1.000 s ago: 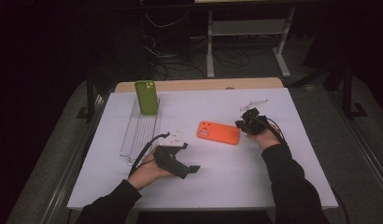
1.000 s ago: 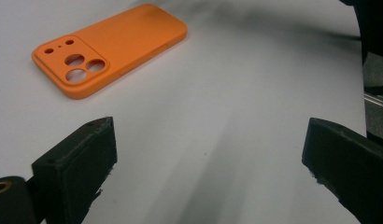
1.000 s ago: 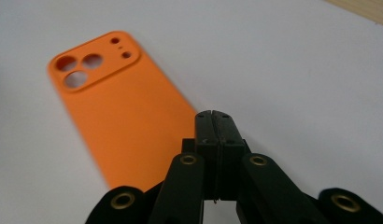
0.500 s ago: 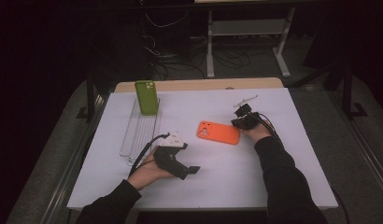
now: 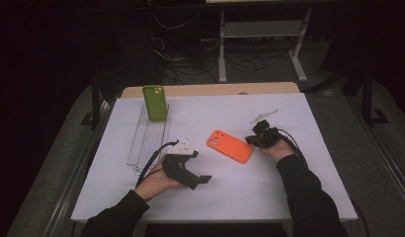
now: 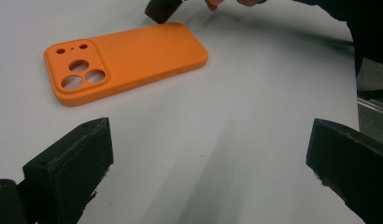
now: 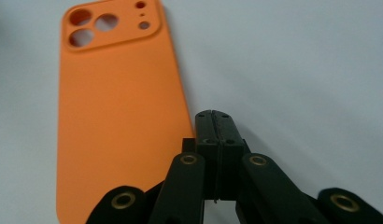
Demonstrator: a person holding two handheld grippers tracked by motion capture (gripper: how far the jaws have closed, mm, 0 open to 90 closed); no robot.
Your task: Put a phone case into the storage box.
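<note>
Phone case (image 5: 229,145) lies flat at table (image 5: 319,197) centre; rack (image 5: 146,143) at 9 o'clock, second case (image 5: 155,102) standing in it.

In the right gripper view the orange phone case (image 7: 119,116) runs off the bottom edge, its lower end cut from sight and part of its right rim covered by the closed black jaws. In the left gripper view the right gripper (image 6: 162,9) is cropped by the top edge, leaving one dark tip. From above, the clear rack (image 5: 148,140) near the table's (image 5: 309,197) left edge is too faint to make out its slots.
</note>
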